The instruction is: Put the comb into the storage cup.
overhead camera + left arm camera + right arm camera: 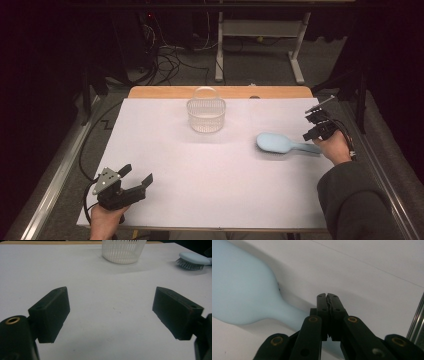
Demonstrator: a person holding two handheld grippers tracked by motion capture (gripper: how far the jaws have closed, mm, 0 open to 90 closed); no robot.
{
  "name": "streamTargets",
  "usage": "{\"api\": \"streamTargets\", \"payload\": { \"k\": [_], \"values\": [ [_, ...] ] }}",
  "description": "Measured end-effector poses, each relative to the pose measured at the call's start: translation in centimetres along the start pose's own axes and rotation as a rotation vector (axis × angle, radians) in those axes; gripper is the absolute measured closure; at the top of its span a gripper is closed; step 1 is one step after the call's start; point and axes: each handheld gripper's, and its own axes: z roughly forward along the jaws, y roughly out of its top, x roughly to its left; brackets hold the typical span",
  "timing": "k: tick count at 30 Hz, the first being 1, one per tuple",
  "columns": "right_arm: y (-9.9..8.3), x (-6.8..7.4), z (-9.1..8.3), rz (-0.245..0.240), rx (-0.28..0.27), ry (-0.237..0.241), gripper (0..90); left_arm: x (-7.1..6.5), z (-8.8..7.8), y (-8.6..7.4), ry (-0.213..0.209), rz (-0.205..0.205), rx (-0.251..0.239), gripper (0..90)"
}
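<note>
A light blue hairbrush [275, 142] lies bristles down on the white sheet at the right, its handle pointing right. My right gripper [310, 134] sits over the end of that handle. In the right gripper view its jaws [327, 296] are shut, tips pressed together with nothing between them, and the brush [242, 290] runs underneath from the left. My left gripper [138, 173] rests at the front left of the table, open and holding nothing. The left gripper view shows its jaws [110, 310] wide apart over bare sheet, with the hairbrush [193, 258] far off at the upper right.
A white slatted basket [206, 116] with a clear handle stands at the back middle, seen as the basket [123, 251] ahead of the left gripper. The white sheet [200, 170] covers a wooden table. A metal rail [415, 322] runs along the table's right edge.
</note>
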Motion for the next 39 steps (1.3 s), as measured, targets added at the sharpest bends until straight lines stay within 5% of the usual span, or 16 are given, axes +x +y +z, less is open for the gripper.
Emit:
{"api": "streamTargets", "payload": {
  "k": [39],
  "values": [
    [-2.4, 0.2, 1.1, -0.016, 0.057, 0.019, 90.0, -0.1, 0.1, 0.0, -0.012, 0.002, 0.003, 13.8]
  ]
}}
